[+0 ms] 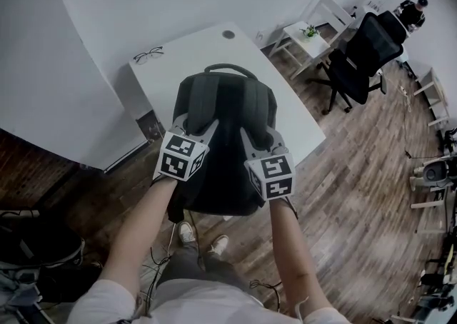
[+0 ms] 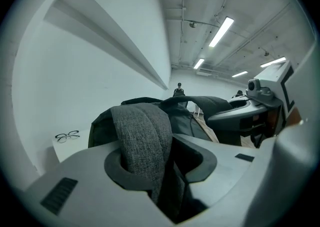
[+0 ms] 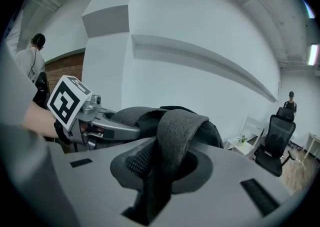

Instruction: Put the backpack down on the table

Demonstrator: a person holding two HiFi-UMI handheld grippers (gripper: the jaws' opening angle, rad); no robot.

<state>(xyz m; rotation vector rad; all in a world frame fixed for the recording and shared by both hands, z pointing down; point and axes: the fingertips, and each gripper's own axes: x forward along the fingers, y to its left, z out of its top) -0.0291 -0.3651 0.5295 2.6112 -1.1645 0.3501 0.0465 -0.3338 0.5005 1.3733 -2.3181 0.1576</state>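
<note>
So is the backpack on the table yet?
Nearly. Done: the backpack is over the white table and looks to be lying on it, its near end past the edge. In hand: the right hand-held gripper pinches one shoulder strap; the left hand-held gripper has its jaws apart round the other strap. To do: let go with both and pull away.

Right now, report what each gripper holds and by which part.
The right gripper clamps the backpack by one shoulder strap. The left gripper has its jaws apart around the other strap, not pressing it.
</note>
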